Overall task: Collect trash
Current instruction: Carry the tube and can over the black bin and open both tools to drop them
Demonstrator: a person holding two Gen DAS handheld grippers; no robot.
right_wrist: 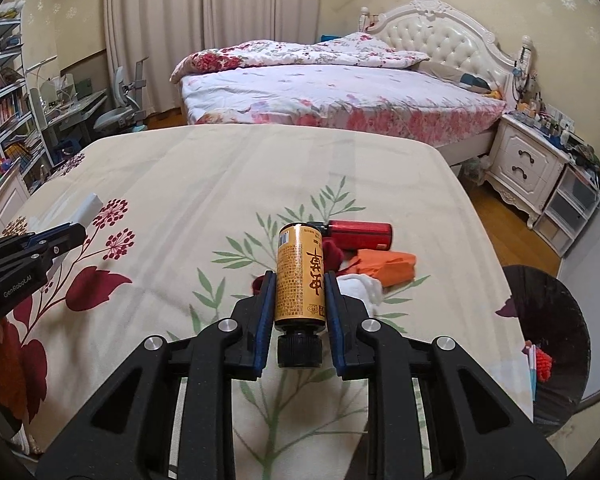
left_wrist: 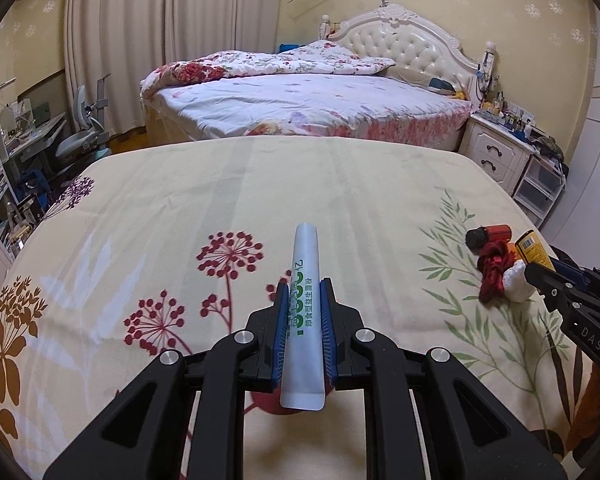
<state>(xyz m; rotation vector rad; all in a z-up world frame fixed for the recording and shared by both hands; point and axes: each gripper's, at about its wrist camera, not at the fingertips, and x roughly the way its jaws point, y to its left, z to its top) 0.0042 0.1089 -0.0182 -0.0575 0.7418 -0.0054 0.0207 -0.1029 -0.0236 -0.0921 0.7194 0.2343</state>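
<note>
My left gripper (left_wrist: 304,284) is shut on a long white sachet (left_wrist: 306,248) with green print, held lengthwise above the floral tablecloth (left_wrist: 180,208). My right gripper (right_wrist: 298,276) is shut on a yellow bottle (right_wrist: 300,256) with a black cap that points back at the camera. Beyond the bottle lie a red can (right_wrist: 360,234) on its side, an orange wrapper (right_wrist: 388,262), a crumpled white tissue (right_wrist: 364,286) and a dark red cloth scrap (right_wrist: 332,252). In the left wrist view the right gripper (left_wrist: 540,272) shows at the right edge, beside that pile.
A dark round container (right_wrist: 548,332) stands on the floor off the table's right edge. Behind the table is a bed (right_wrist: 340,96), with a white nightstand (right_wrist: 528,164) to its right. A desk chair (right_wrist: 120,112) and shelves are at the left.
</note>
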